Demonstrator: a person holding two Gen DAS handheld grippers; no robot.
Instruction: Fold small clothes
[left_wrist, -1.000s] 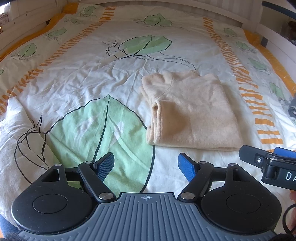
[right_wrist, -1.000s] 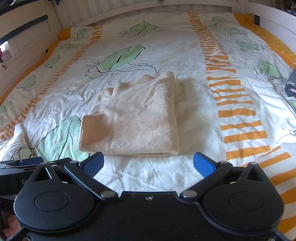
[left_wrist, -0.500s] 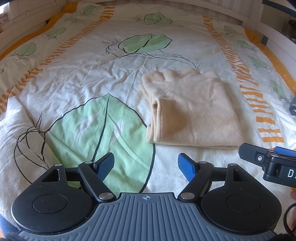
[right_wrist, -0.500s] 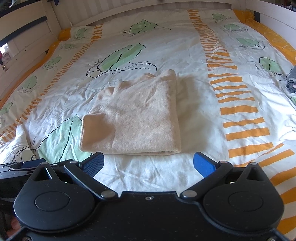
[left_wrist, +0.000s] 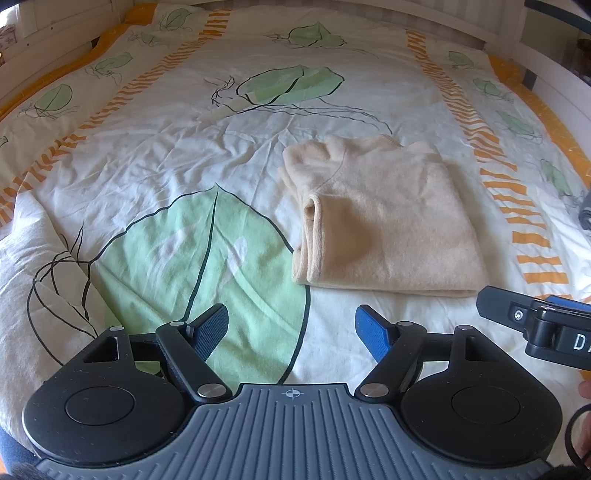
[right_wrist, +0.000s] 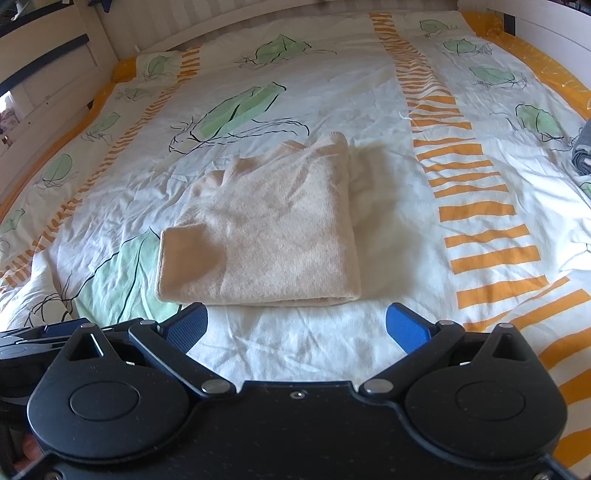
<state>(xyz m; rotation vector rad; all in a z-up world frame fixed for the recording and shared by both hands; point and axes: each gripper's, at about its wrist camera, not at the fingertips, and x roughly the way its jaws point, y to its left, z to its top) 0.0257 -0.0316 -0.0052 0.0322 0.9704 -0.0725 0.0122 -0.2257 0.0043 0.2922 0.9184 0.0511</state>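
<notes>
Lying folded on the bedspread (right_wrist: 388, 206), cream garment (right_wrist: 273, 236); both tongs agape.

A wide bed (left_wrist: 155, 155) fills both views ahead of the tongs, spread with a creased white duvet cover (right_wrist: 332, 92) printed with green leaves and broken orange stripes, edged in orange. White slatted wooden bed rails (right_wrist: 55, 77) rise along the far end and both sides. Daylight falls across it, casting soft shadows.

Grey cloth (right_wrist: 583, 157) cut off by right edge, type unclear.
</notes>
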